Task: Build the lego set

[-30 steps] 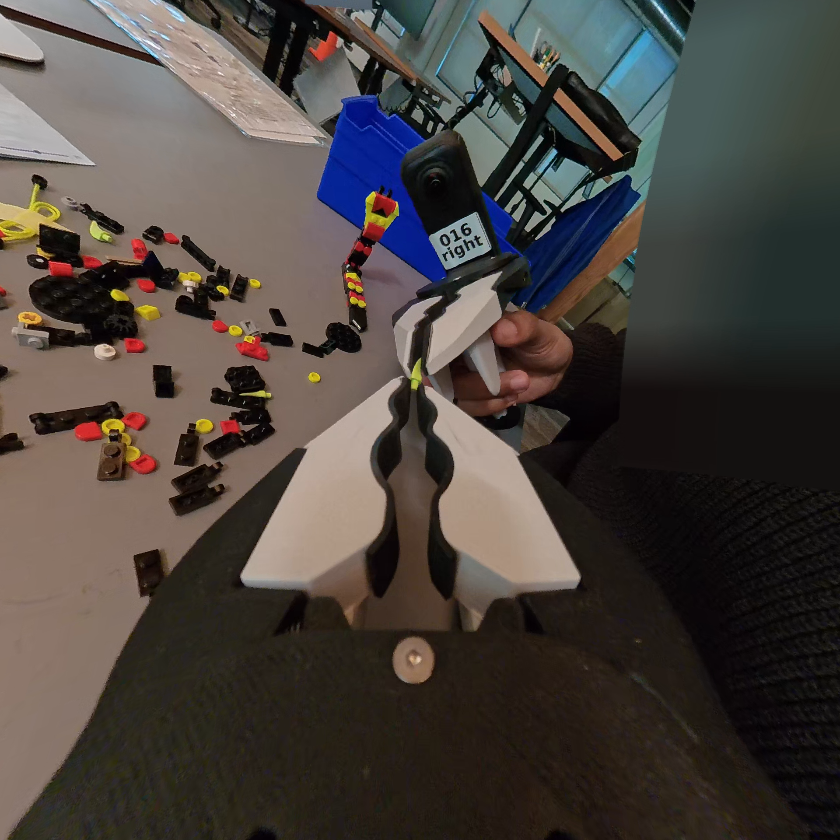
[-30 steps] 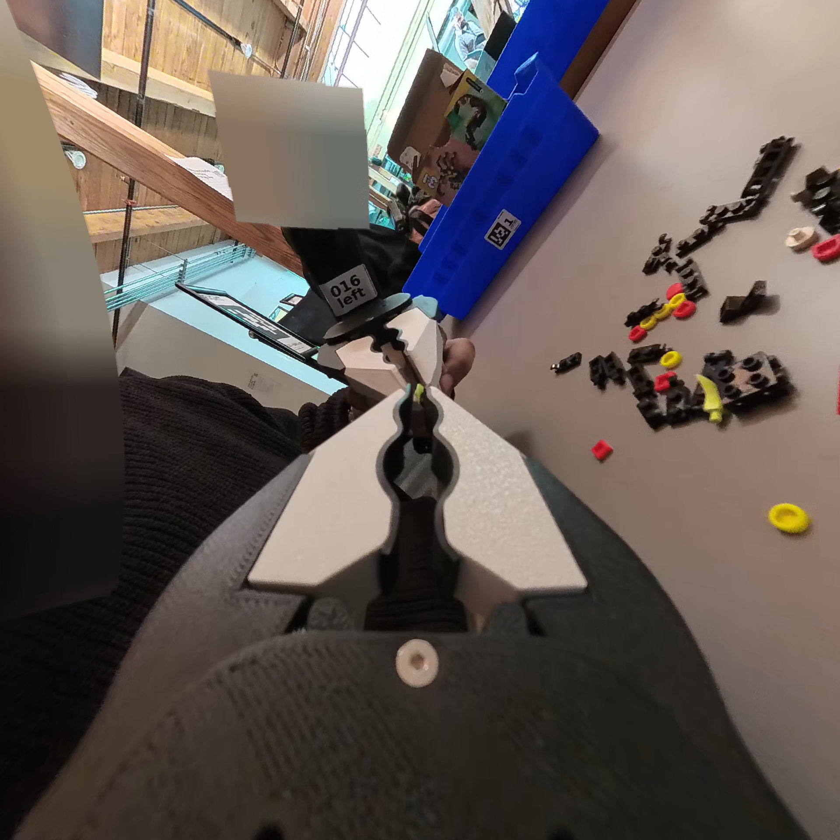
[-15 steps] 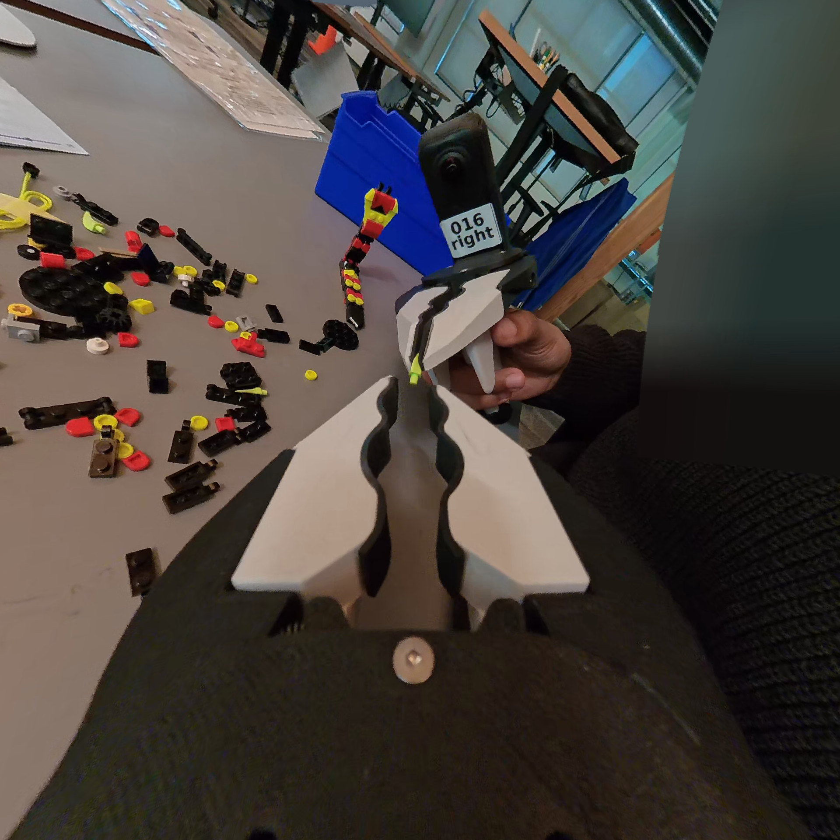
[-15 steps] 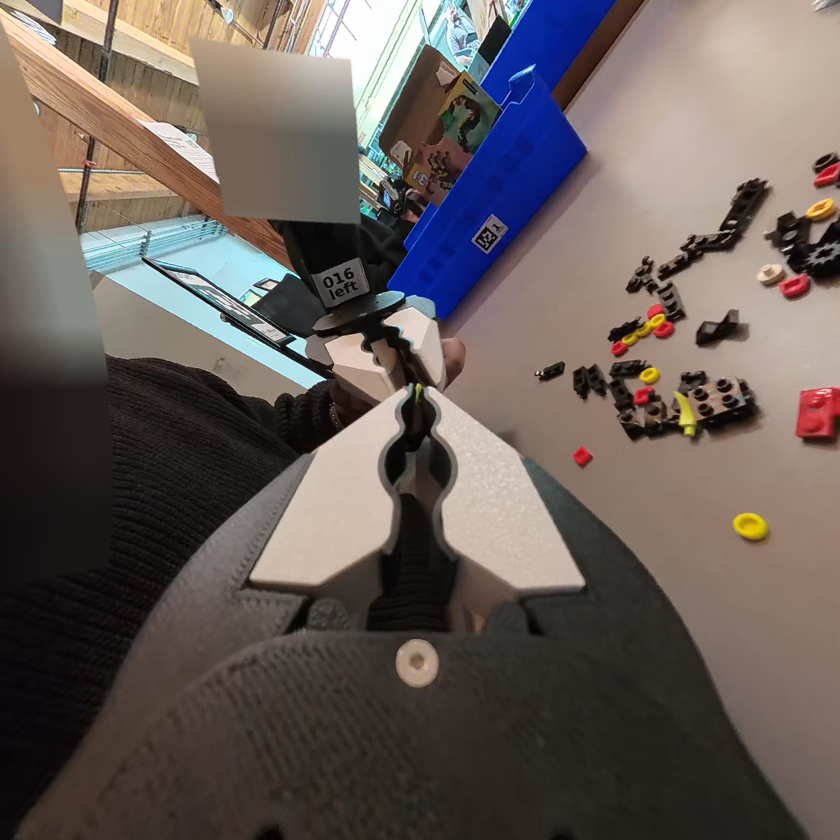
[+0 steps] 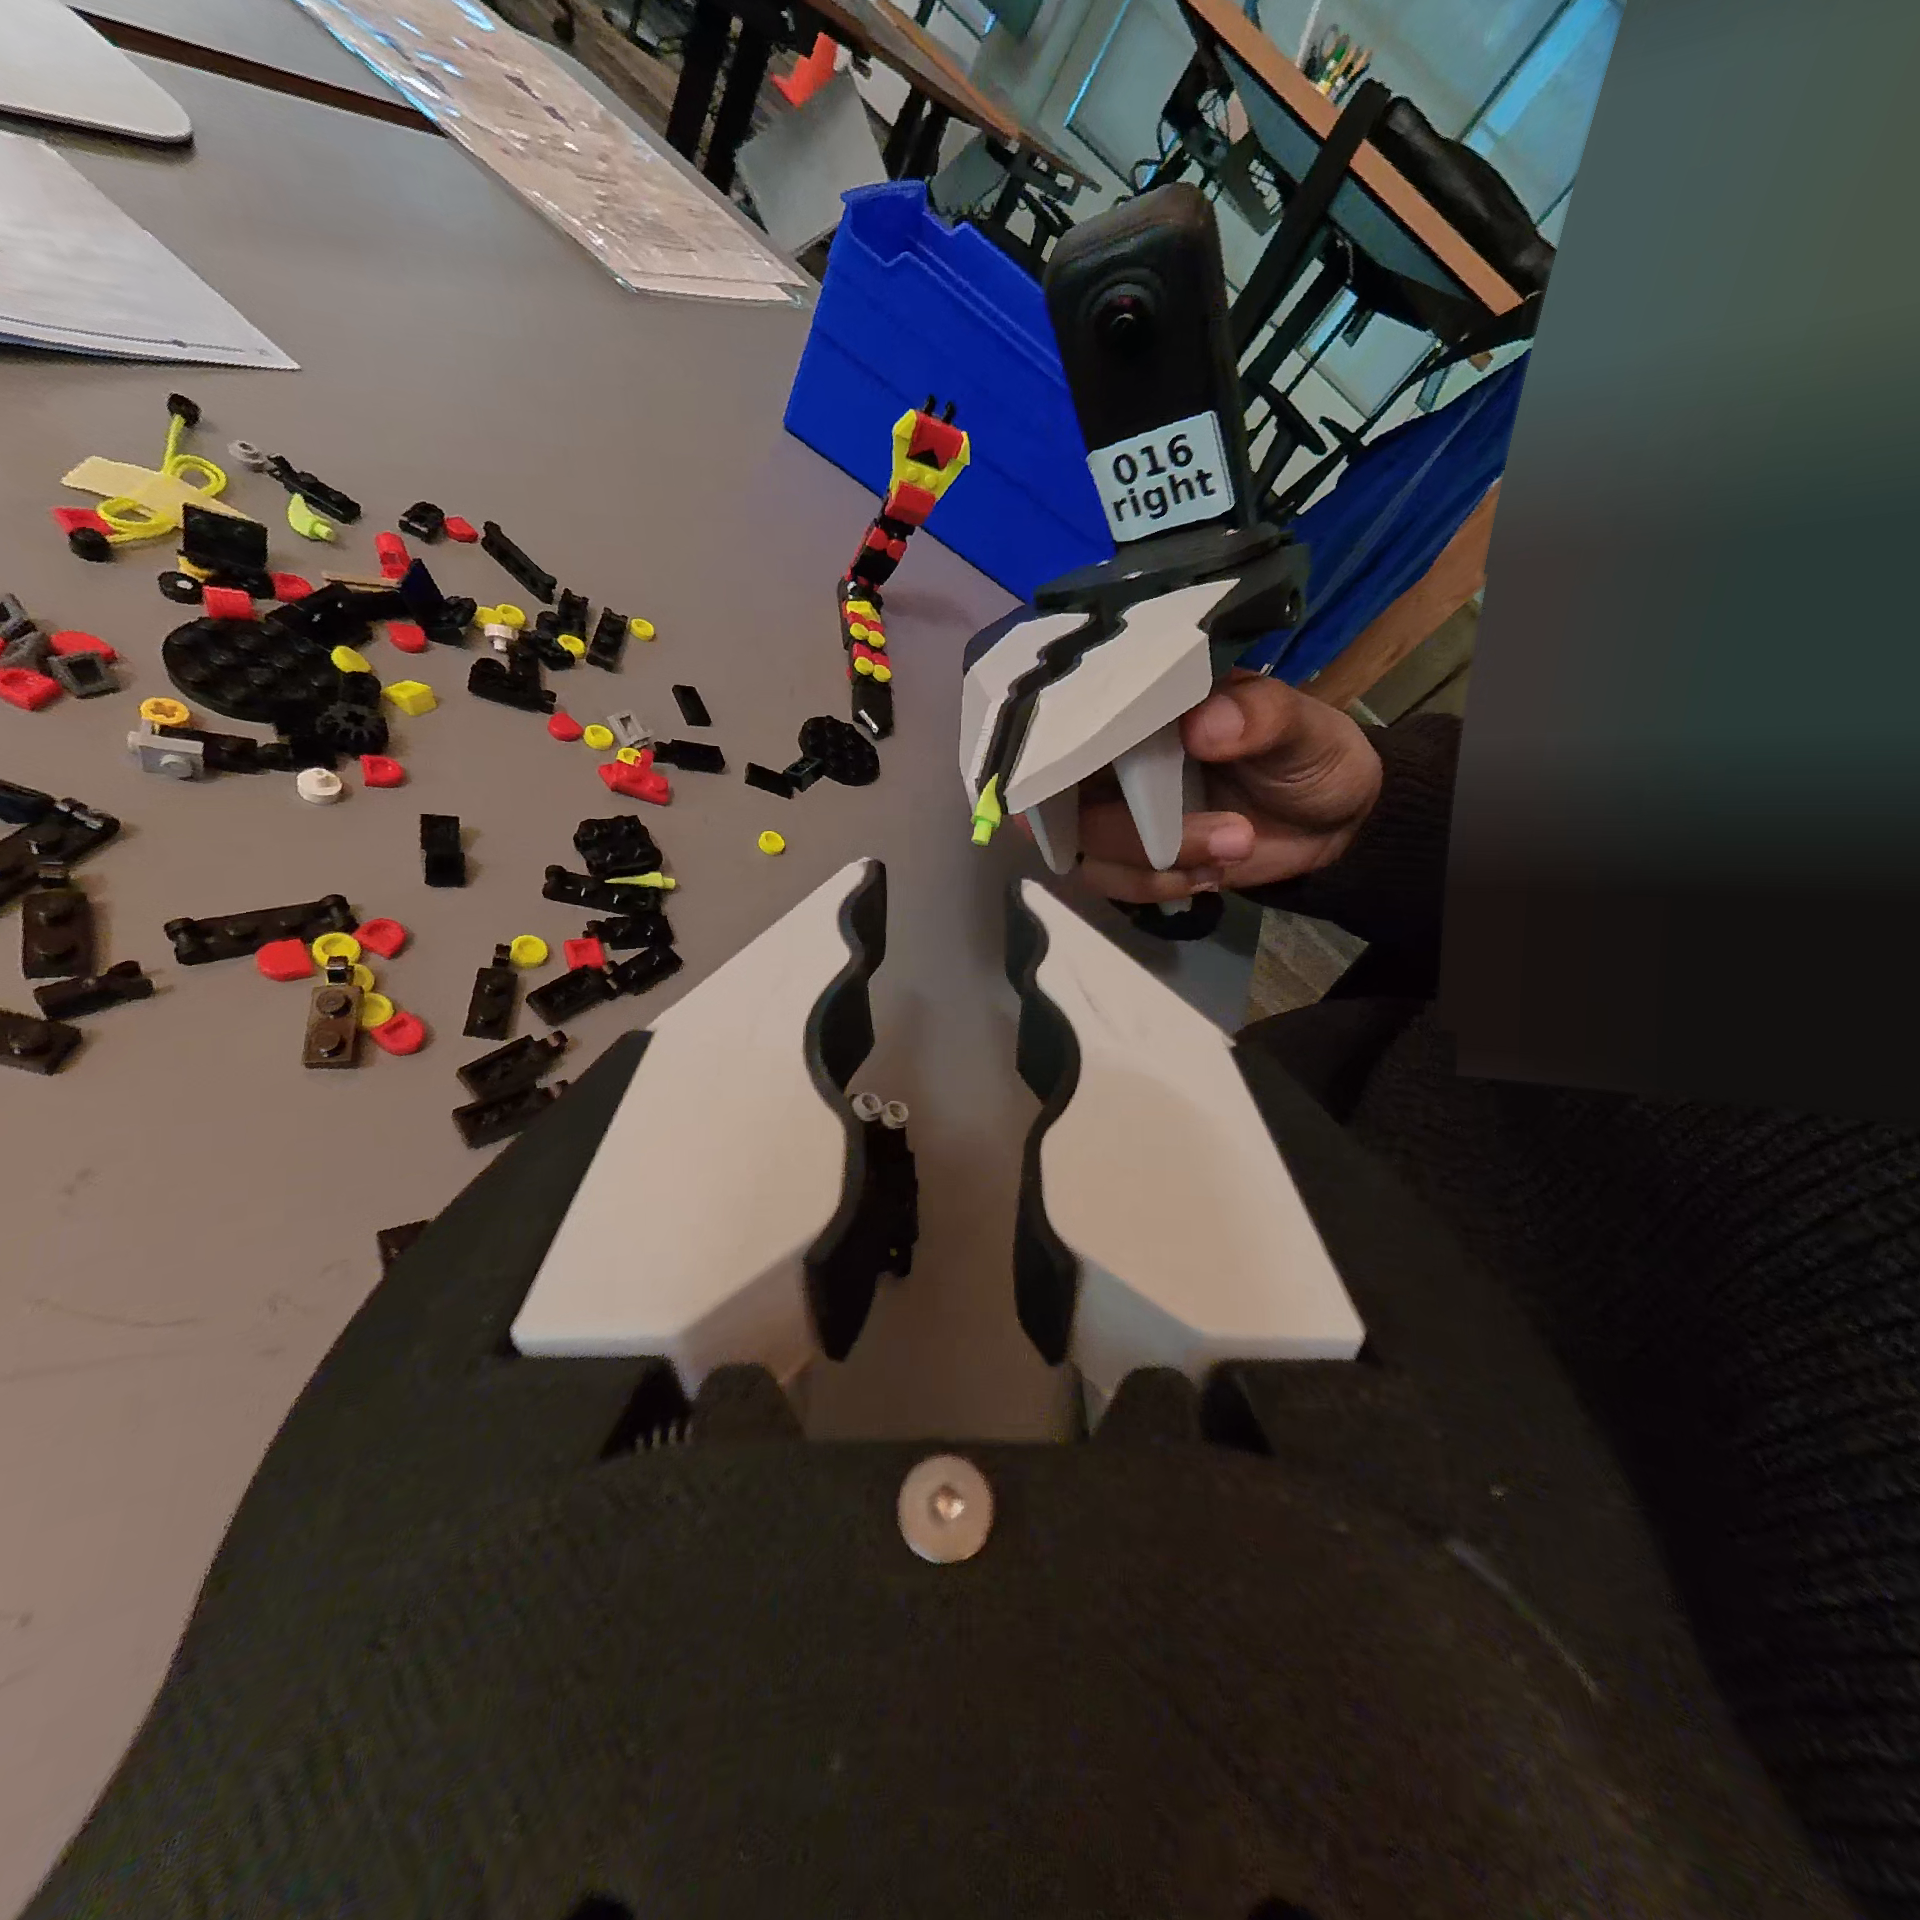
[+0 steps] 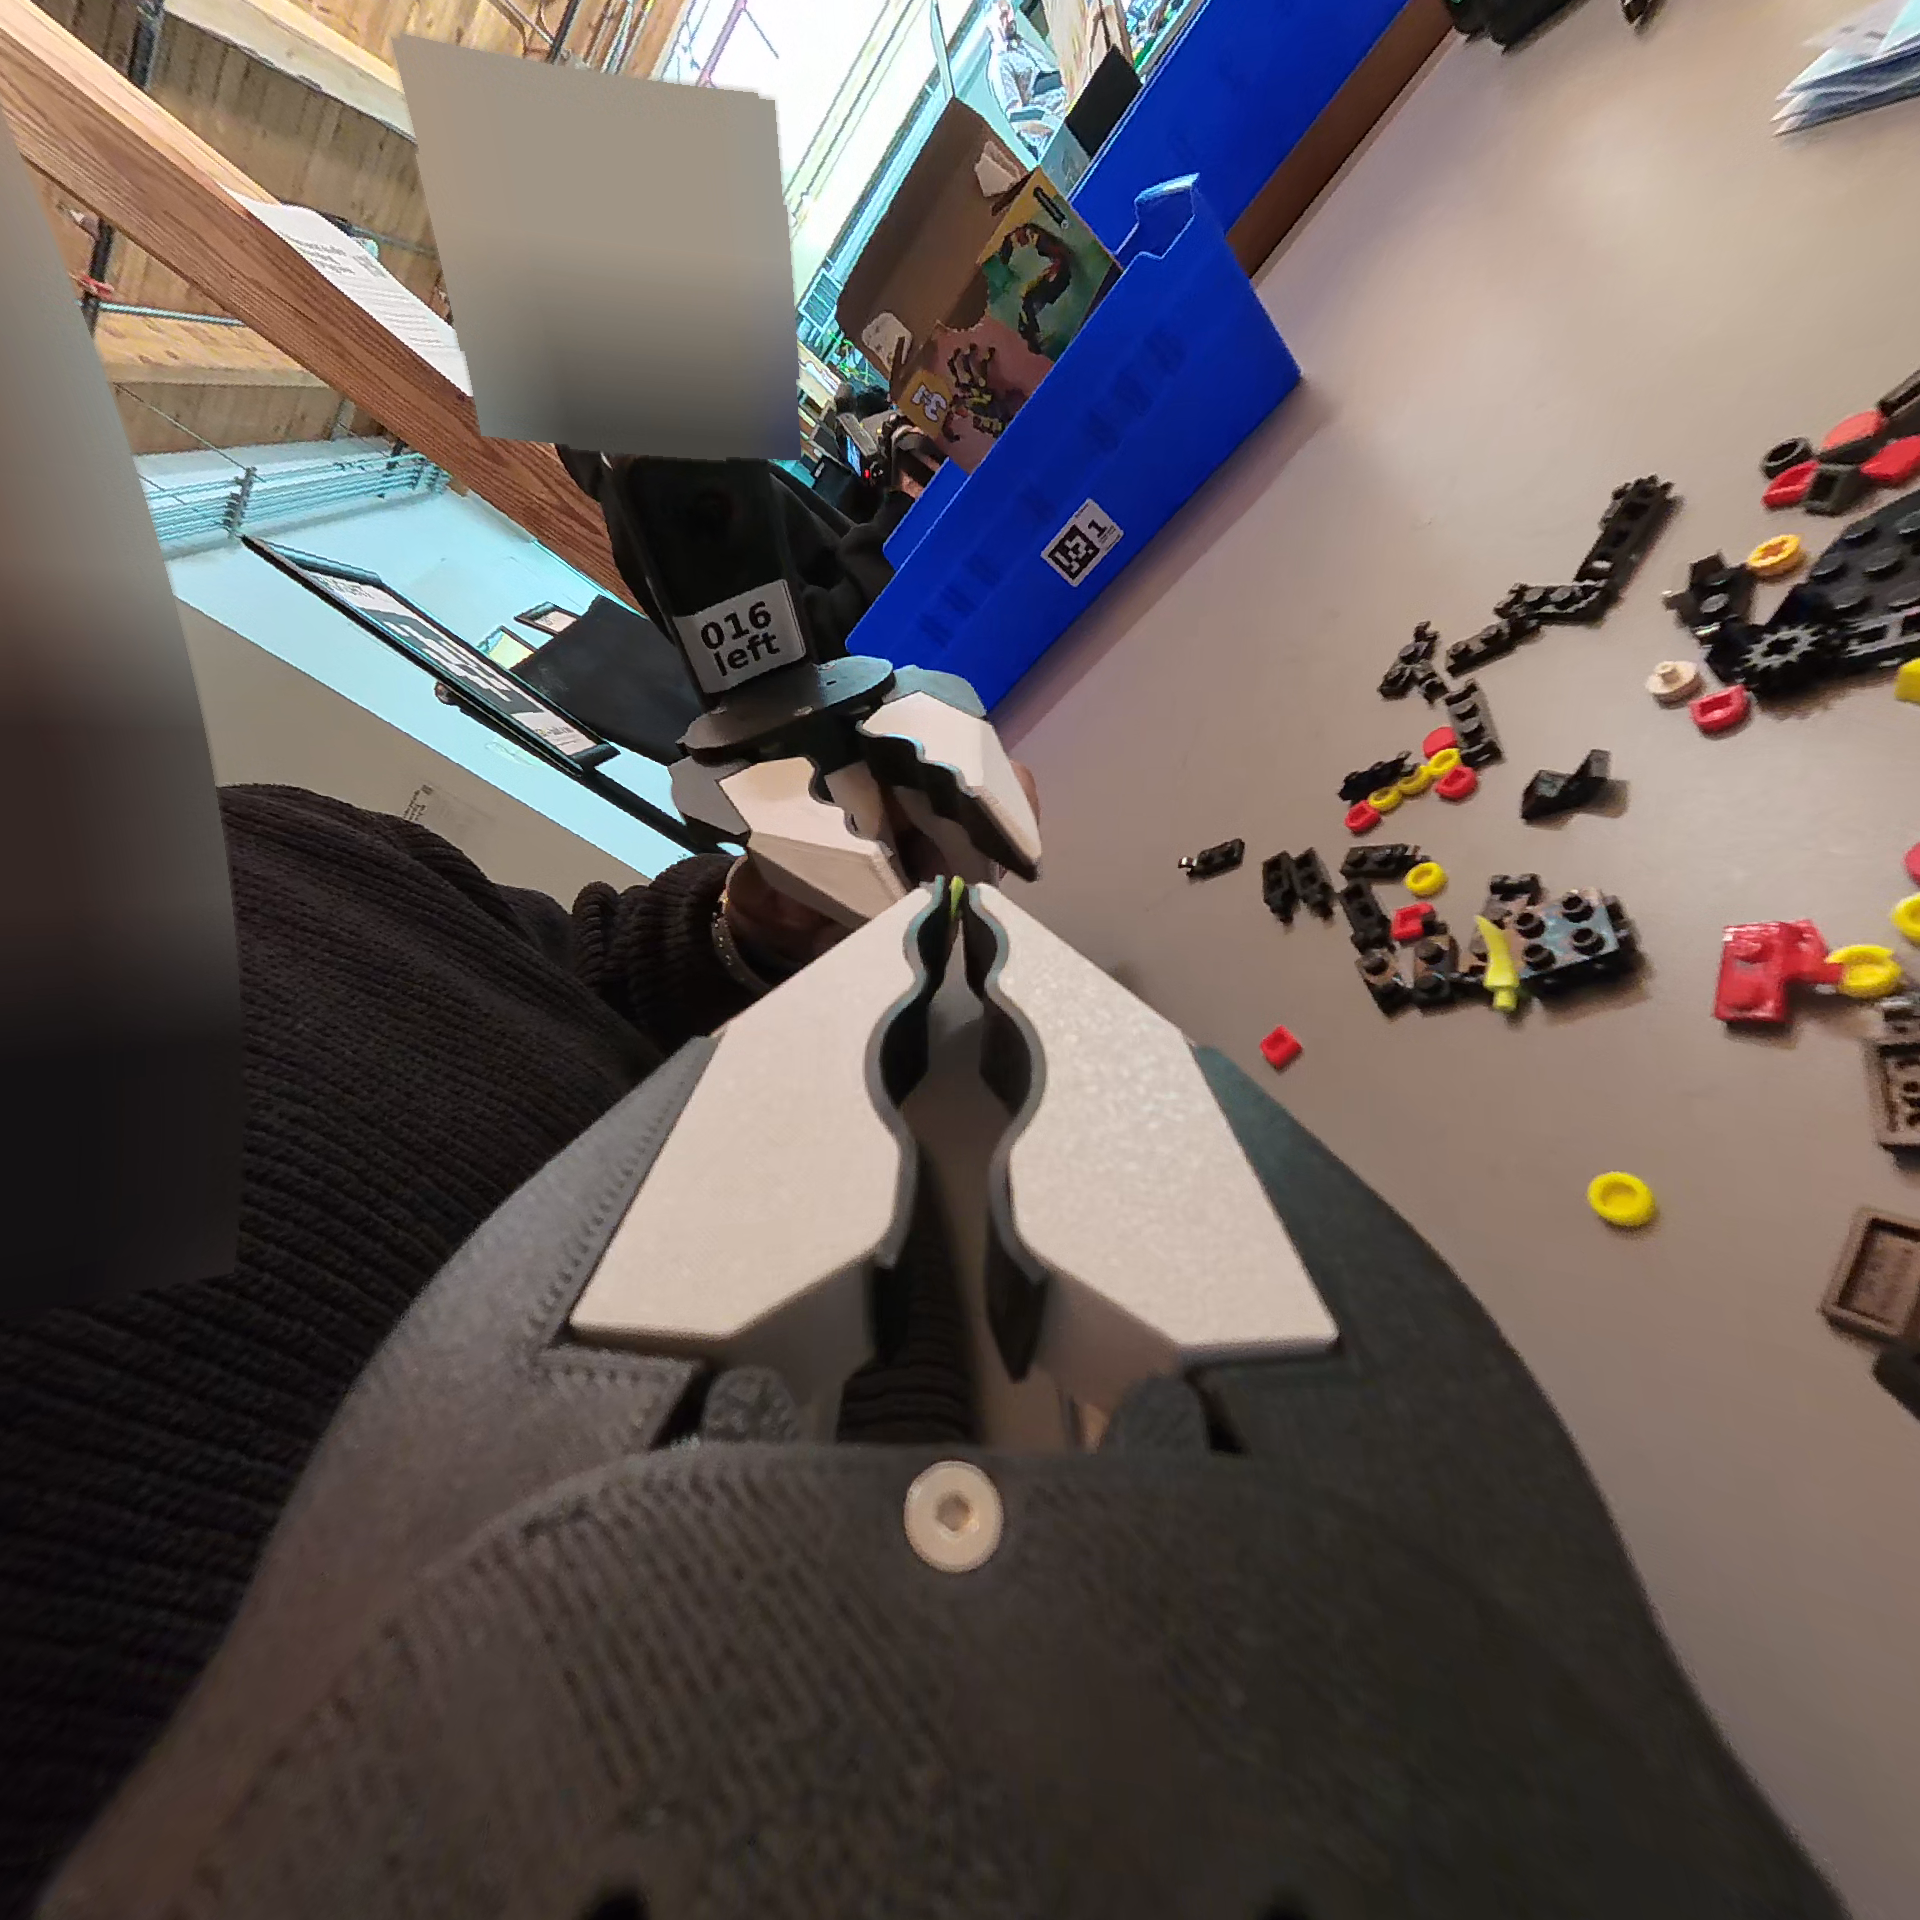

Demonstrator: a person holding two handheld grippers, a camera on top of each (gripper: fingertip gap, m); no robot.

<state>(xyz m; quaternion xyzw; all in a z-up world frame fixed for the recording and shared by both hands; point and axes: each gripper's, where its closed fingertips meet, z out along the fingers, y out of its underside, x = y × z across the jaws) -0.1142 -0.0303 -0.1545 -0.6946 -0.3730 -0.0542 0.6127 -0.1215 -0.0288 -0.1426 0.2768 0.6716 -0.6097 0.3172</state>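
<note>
My right gripper (image 6: 956, 914) is shut on a small lime-green claw piece (image 6: 954, 896), held in the air off the table's edge. In the left wrist view the right gripper (image 5: 992, 795) has the claw piece (image 5: 983, 816) sticking out of its tip. My left gripper (image 5: 945, 883) is open, a short way from the right one, and also shows in the right wrist view (image 6: 914, 831). A small black piece with grey studs (image 5: 883, 1164) lies against the inside of its left finger; I cannot tell whether it is gripped. A red, yellow and black snake-like build (image 5: 883, 582) lies on the grey table (image 5: 623, 395).
Several loose black, red and yellow pieces (image 5: 343, 727) lie scattered over the table, also in the right wrist view (image 6: 1507, 935). A blue bin (image 5: 914, 343) stands at the table's edge, with a cardboard box (image 6: 987, 291) in it. Papers (image 5: 94, 281) lie at the far left. A person's dark sleeve (image 5: 1662, 1299) fills the right. The tips of both grippers are at nearly the same place.
My left gripper has opened and let go of the lime claw piece, which stays in the right gripper. The two grippers have drawn apart. The black studded piece now shows between the left fingers.
</note>
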